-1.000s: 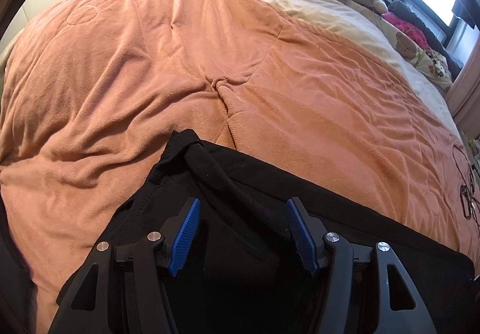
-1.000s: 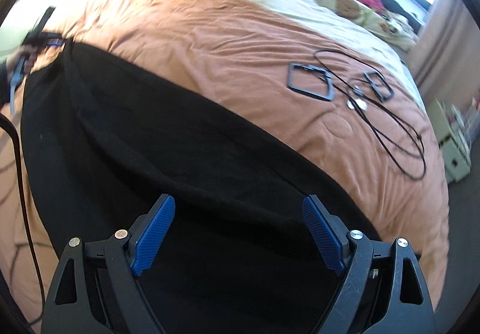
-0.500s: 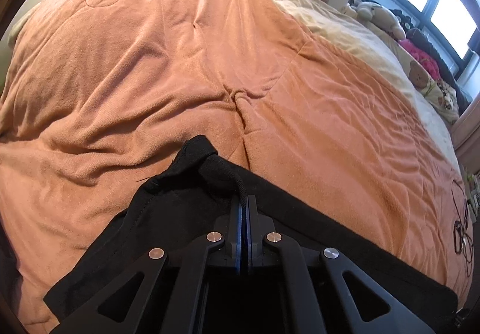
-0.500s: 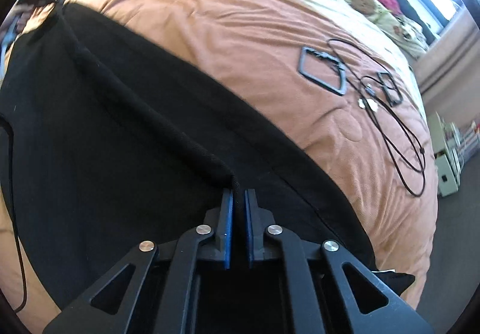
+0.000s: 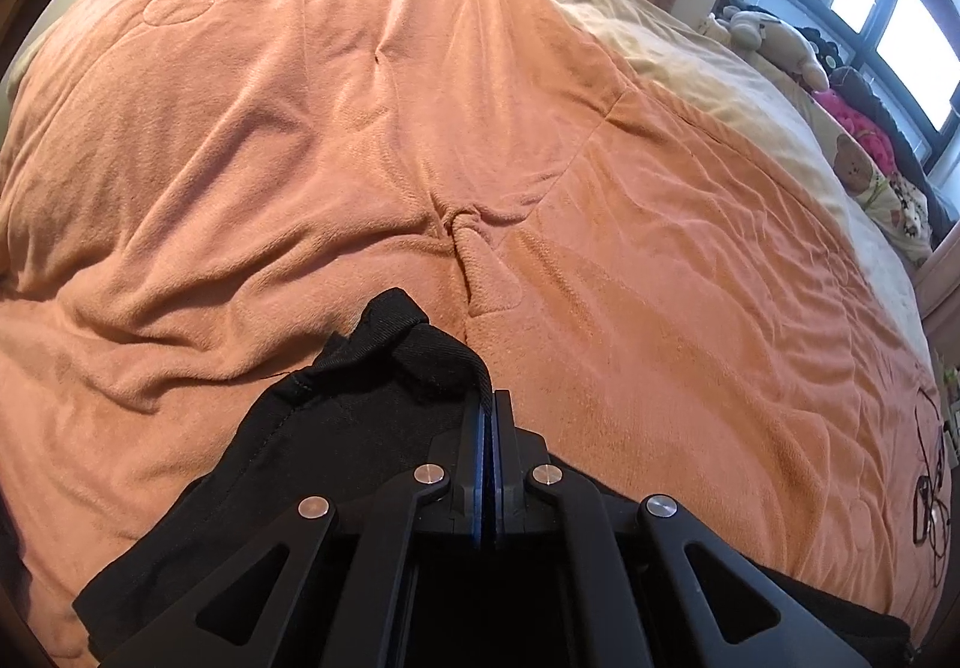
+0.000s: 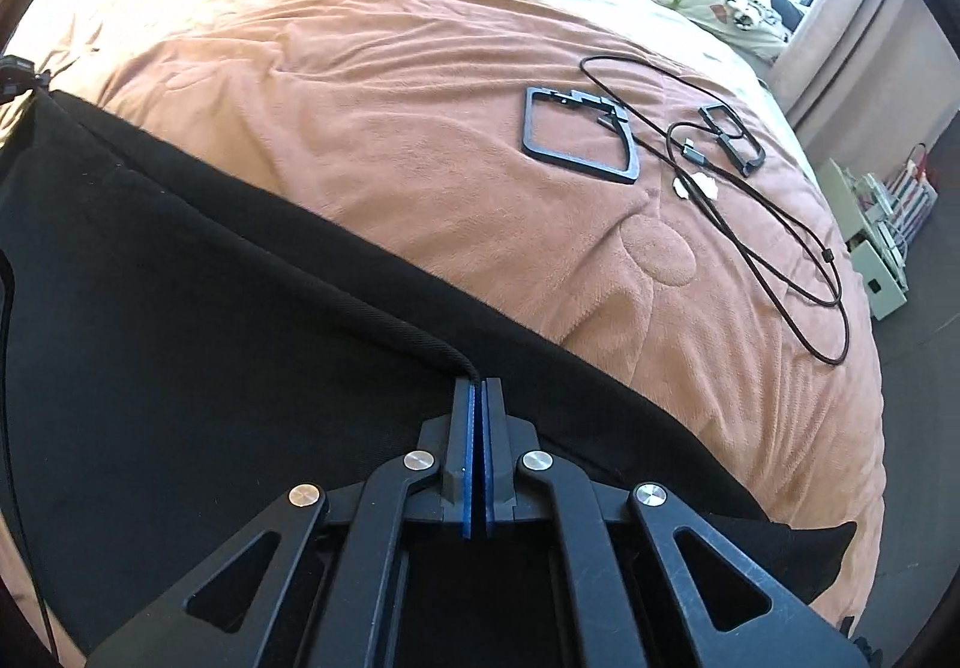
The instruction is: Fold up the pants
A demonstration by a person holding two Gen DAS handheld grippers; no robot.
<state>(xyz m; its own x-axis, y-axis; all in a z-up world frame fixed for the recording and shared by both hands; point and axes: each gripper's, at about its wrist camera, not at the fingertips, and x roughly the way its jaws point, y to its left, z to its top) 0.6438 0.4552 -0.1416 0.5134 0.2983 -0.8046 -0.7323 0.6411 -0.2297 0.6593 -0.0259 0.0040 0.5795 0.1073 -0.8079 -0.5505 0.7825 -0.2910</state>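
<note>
Both grippers point steeply down at black pants (image 6: pixel 210 308) spread along the near edge of a bed: the left gripper (image 5: pixel 487 410) has its jaws clamped on a bunched corner of the cloth, and the right gripper (image 6: pixel 478 398) has its jaws clamped on a raised ridge of the same cloth farther along. This looks like the grasp that starts a fold, so the next move likely calls for lifting both pinched points together and carrying them across, keeping the fabric taut between them. Beyond lies an orange blanket (image 5: pixel 420 128), with cables (image 6: pixel 750 212) and soft toys (image 5: pixel 774 38) by the window.
</note>
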